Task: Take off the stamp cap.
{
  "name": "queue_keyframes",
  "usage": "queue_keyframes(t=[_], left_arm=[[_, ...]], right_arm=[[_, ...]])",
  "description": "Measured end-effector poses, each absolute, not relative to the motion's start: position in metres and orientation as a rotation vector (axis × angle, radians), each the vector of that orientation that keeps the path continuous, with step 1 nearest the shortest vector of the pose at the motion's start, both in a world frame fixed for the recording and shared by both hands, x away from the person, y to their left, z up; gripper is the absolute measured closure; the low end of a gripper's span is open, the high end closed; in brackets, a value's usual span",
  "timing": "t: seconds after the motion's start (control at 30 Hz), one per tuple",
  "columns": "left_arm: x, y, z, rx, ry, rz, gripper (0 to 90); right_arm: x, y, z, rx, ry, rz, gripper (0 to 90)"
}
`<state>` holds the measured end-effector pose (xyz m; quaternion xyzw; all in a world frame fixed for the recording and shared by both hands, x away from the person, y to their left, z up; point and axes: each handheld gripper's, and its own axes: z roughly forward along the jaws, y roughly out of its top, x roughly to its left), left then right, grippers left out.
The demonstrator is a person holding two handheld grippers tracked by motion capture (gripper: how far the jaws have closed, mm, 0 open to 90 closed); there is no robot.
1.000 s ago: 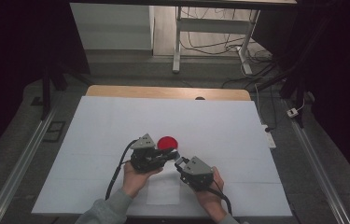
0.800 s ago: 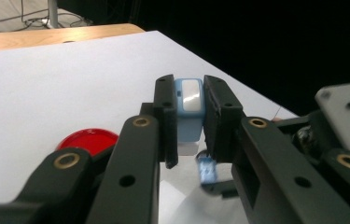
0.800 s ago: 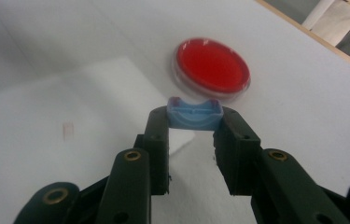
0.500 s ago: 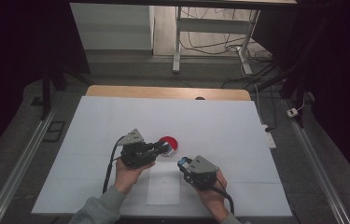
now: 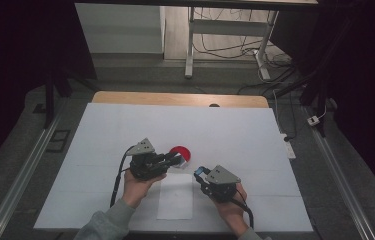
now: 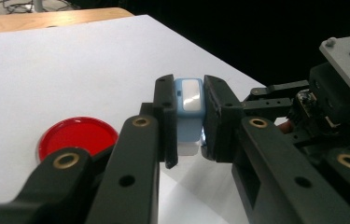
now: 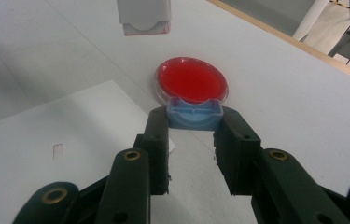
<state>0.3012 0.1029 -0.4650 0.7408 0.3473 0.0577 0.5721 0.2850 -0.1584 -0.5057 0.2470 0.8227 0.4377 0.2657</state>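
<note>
**Mia:** What is the biggest thing here?

**Sam:** The big white table top (image 5: 235, 135). It has a light wooden edge (image 5: 180, 99) at the far side. A flat white sheet of paper (image 5: 176, 196) lies on it, near the person, between the two hands.

**Mia:** And the red thing?

**Sam:** That is a round, flat, clear plastic dish with red inside (image 5: 181, 152). It sits on the table just past the paper. In the right gripper view the dish (image 7: 191, 80) lies right behind the tips of that gripper's jaws.

**Mia:** What do the hands hold?

**Sam:** The left hand (image 5: 136, 186) holds the left black gripper (image 5: 175, 159). It points to the right, and its tips are just beside the red dish. The right hand (image 5: 229, 207) holds the right black gripper (image 5: 198, 171), a little nearer the person, by the paper's far right corner.

**Mia:** Are the grippers holding anything?

**Sam:** Yes. The left gripper (image 6: 189, 121) squeezes a small light blue and white plastic piece (image 6: 187, 114) between its jaws, up off the table. The right gripper (image 7: 192, 128) pinches a small light blue plastic cap (image 7: 195, 113) at its tips, with the jaws set narrow around it.

**Mia:** Do the two small pieces touch?

**Sam:** No, they are apart. The piece in the left gripper hangs above the table, at the top of the right gripper view (image 7: 143, 16).
</note>
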Motion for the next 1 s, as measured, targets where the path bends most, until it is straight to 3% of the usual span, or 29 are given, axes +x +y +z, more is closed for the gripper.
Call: queue_keyframes(t=[0.43, 1.0], left_arm=[[0.301, 0.105, -0.464, 1.767, 0.821, 0.173, 76.1], [0.302, 0.109, -0.463, 1.778, 0.814, 0.171, 76.1]], right_arm=[[0.285, -0.169, -0.506, 0.676, 2.223, 1.189, 66.1], [0.282, -0.216, -0.507, 0.77, 2.231, 1.185, 66.0]])
